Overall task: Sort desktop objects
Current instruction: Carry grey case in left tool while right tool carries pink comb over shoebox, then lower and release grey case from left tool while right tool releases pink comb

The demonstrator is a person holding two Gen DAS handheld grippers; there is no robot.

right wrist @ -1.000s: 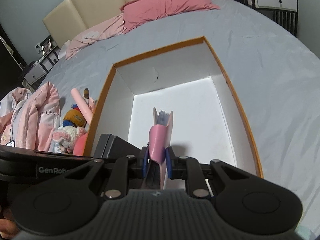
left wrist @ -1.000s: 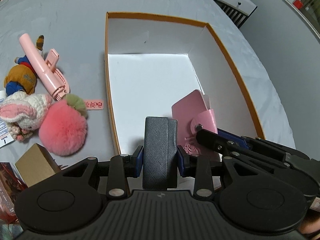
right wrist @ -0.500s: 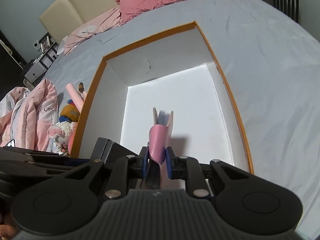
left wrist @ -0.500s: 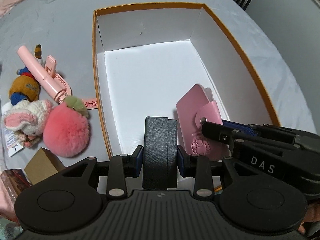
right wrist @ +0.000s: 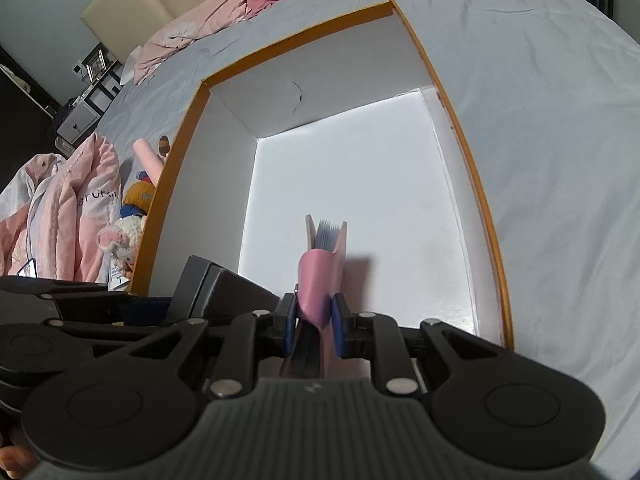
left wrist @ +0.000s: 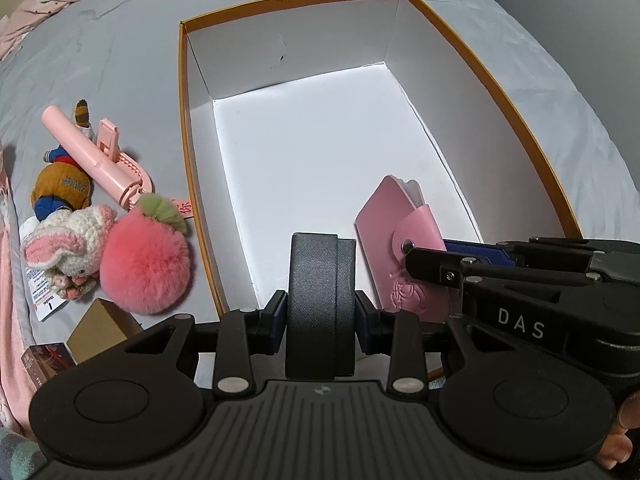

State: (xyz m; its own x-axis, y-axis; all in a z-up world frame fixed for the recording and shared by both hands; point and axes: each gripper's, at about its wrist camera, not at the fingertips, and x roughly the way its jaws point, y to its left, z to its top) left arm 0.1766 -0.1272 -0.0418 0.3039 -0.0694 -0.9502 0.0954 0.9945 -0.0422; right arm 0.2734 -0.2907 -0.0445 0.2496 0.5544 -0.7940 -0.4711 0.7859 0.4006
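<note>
The dark grey case [left wrist: 320, 308] is clamped in the left tool [left wrist: 320, 312], standing on end just above the near end of the white box [left wrist: 184, 128], so the way in is straight down. Beside it, toward the box's right wall, the right tool [right wrist: 314, 320] pinches the pink card wallet [right wrist: 320, 280], also upright. The case looks stiff, flat-sided and finely grained.

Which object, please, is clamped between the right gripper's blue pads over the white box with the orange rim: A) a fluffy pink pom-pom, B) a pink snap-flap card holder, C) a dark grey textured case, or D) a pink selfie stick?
B: the right gripper pinches the pink snap-flap card holder, while the left gripper holds the dark grey textured case.
</note>
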